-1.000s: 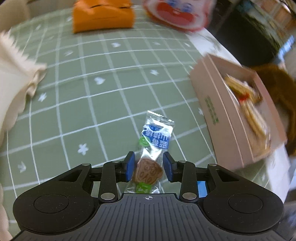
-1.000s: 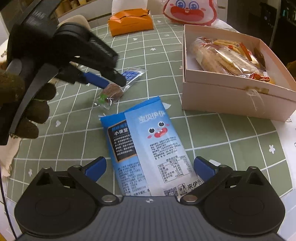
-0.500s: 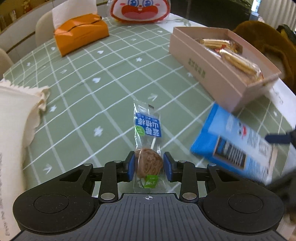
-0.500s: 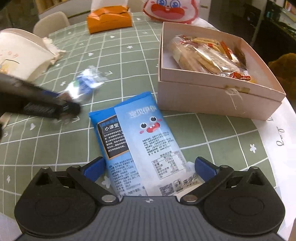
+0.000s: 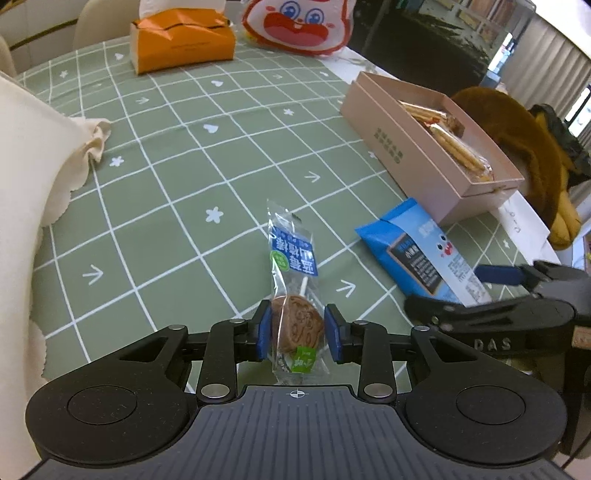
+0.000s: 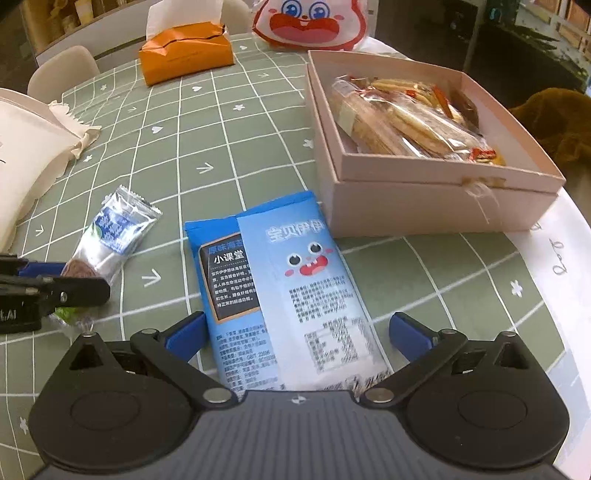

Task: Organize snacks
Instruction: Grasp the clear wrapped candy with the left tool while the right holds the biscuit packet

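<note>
My left gripper (image 5: 297, 328) is shut on a clear-wrapped lollipop (image 5: 293, 284) with a brown disc and a blue label, held low over the green checked tablecloth. It also shows in the right wrist view (image 6: 110, 236), with the left gripper (image 6: 55, 284) at the left edge. My right gripper (image 6: 295, 332) is open, its jaws on either side of a blue snack packet (image 6: 280, 288) lying flat on the cloth. The packet also shows in the left wrist view (image 5: 417, 251). A pink open box (image 6: 436, 199) holding wrapped biscuits (image 6: 402, 118) stands just beyond it.
An orange tissue box (image 6: 184, 51) and a red-and-white cartoon bag (image 6: 310, 22) stand at the far side. A cream cloth bag (image 5: 33, 177) lies at the left. A brown plush toy (image 5: 517, 147) sits off the table's right edge (image 6: 554, 258).
The left gripper has pulled back and lowered with the lollipop in it. The right gripper has moved forward a little along the blue packet, toward the box.
</note>
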`<state>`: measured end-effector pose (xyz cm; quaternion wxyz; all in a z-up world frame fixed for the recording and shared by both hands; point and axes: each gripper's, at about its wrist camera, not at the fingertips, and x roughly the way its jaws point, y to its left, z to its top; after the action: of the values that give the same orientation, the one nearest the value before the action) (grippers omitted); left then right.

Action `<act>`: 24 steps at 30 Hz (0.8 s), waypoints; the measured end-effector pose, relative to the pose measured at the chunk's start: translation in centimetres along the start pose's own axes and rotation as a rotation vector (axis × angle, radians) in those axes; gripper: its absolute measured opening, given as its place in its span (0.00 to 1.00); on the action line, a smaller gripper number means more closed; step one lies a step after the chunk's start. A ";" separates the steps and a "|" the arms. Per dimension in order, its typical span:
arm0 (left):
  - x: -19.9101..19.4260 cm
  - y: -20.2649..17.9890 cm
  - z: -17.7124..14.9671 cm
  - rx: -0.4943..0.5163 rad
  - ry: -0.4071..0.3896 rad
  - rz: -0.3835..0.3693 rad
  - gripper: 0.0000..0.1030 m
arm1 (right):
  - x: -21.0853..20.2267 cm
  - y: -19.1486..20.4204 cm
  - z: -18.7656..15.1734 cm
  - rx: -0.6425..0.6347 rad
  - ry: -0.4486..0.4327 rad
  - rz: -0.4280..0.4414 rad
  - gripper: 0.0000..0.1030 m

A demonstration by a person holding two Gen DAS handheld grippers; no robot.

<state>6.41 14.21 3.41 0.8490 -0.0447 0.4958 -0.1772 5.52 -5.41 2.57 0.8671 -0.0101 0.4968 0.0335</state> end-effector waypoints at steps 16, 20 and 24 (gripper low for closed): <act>-1.0 -1.4 -2.8 0.037 -0.039 -0.013 0.33 | -2.5 0.2 -2.8 0.064 0.054 -0.037 0.91; -1.4 -1.6 -3.8 0.019 -0.047 -0.041 0.31 | -3.5 -0.7 -4.3 0.067 0.054 -0.029 0.93; -1.5 -2.1 -4.3 0.020 -0.035 -0.040 0.22 | -3.8 -1.1 -4.9 0.005 0.058 0.014 0.97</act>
<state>1.52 13.23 3.00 0.8543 -0.0493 0.4779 -0.1982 -0.57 -6.96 3.37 0.8523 -0.0053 0.5217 0.0377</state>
